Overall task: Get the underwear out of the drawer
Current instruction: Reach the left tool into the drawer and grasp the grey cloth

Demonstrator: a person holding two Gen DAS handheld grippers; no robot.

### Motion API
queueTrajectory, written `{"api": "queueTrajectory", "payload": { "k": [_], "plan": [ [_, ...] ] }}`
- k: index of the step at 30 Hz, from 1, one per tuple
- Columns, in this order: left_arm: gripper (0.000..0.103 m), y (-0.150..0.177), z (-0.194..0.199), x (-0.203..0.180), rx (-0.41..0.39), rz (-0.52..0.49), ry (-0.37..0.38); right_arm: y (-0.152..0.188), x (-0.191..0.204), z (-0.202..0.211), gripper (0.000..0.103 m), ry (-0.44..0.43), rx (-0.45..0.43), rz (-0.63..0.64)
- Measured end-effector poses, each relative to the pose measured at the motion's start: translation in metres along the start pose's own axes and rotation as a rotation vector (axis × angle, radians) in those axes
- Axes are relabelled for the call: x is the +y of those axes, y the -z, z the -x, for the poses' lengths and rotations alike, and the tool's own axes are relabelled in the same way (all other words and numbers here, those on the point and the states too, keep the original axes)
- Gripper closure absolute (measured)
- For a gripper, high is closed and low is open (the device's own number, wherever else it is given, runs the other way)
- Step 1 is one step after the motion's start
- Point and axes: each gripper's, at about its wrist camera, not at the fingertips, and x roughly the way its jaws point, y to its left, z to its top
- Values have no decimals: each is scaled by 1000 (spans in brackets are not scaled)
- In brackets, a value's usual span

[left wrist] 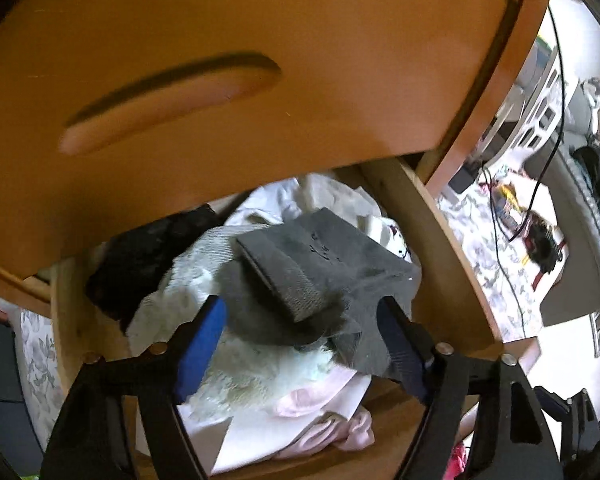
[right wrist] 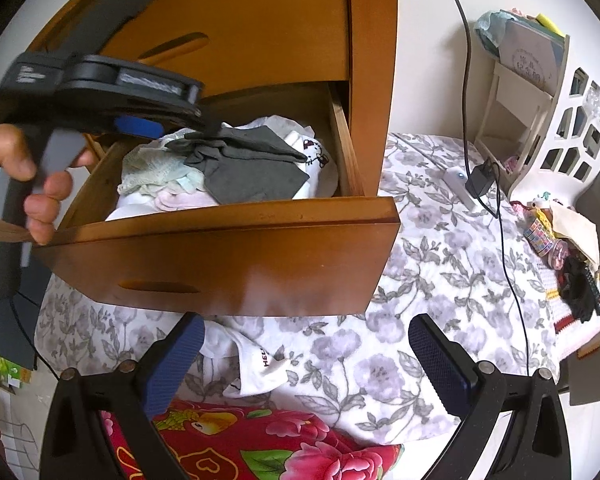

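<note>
The wooden drawer (right wrist: 220, 264) is pulled out and packed with folded clothes. On top lies a grey pair of underwear (left wrist: 312, 264), also in the right wrist view (right wrist: 244, 160), over pale green, white and pink garments. My left gripper (left wrist: 300, 308) is open, and its blue pads (left wrist: 200, 344) straddle the grey underwear, the right one touching the fabric. From the right wrist view, a hand holds the left gripper (right wrist: 204, 128) reaching into the drawer from the left. My right gripper (right wrist: 304, 360) is open and holds nothing, low in front of the drawer, over the bed.
A closed upper drawer front (left wrist: 220, 80) hangs just above the open one. A black lace garment (left wrist: 148, 256) lies at the drawer's left. On the floral bedspread (right wrist: 440, 260) lie a white garment (right wrist: 260, 364) and a red flowered cloth (right wrist: 260, 440). A white rack (right wrist: 560, 120), charger (right wrist: 480, 180) and cables stand to the right.
</note>
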Motion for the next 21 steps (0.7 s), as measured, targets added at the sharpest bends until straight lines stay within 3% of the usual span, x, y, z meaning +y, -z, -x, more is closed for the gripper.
{"api": "queueTrajectory", "payload": {
  "k": [5, 9, 14, 21],
  "plan": [
    [38, -2, -17, -10, 30, -20, -4, 0, -3, -2, 0, 3, 8, -7],
    [54, -3, -29, -12, 45, -23, -31, 1, -5, -3, 0, 4, 13, -11],
    [71, 1, -28, -7, 20, -15, -37, 1, -6, -4, 0, 9, 18, -15],
    [90, 4, -20, 5, -25, 39, 12, 2, -5, -2, 0, 6, 17, -14]
  ]
}}
